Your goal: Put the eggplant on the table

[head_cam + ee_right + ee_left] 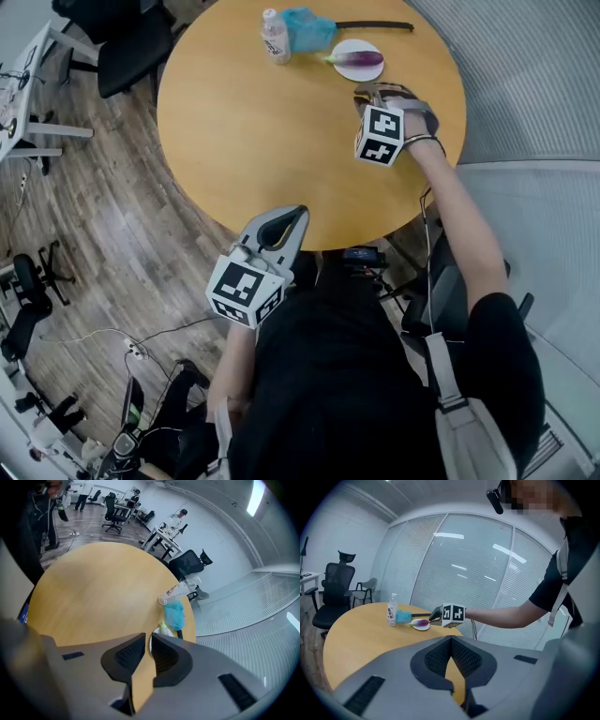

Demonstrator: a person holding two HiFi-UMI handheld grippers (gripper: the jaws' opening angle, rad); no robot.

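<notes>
Eggplant whole overhead; past fingers, perhaps stem

An office: swivel chairs, desks, blind-lined glass walls.

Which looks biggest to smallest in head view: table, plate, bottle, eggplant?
1. Table, by far the largest.
2. Plate.
3. Bottle and eggplant look about alike; the bottle stands taller and nearer the camera, so I won't rank them.
</notes>
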